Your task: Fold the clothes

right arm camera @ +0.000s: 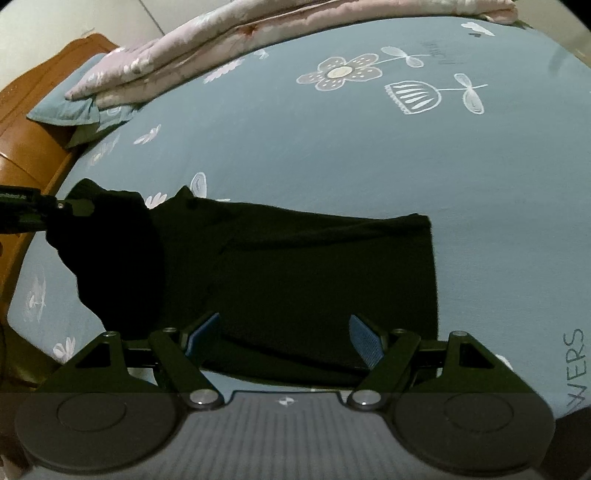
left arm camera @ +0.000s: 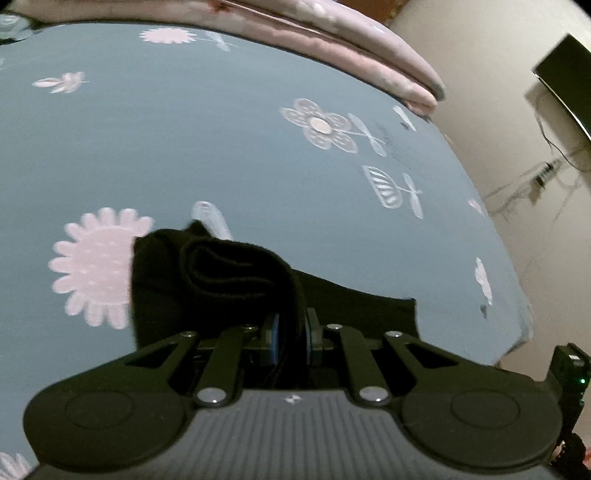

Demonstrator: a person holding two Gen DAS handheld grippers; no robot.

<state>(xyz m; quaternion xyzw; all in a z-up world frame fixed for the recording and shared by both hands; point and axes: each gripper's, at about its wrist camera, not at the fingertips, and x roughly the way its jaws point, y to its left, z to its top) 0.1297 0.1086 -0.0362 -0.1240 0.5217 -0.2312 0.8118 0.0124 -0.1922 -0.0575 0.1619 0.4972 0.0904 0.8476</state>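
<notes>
The bed (right arm camera: 332, 155) wears a grey-blue flowered sheet; on it lie a black garment (right arm camera: 314, 280) and a folded pink quilt (right arm camera: 221, 26) at its far edge.

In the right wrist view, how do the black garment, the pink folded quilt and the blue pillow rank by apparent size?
1. Black garment, largest, though nearest the camera.
2. Pink folded quilt.
3. Blue pillow, smallest, partly covered by the quilt.

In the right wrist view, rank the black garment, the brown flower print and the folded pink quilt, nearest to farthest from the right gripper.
From the right gripper:
1. Black garment, directly under the open fingers.
2. Brown flower print, farther up the sheet, right of centre.
3. Folded pink quilt, along the bed's far edge.
</notes>
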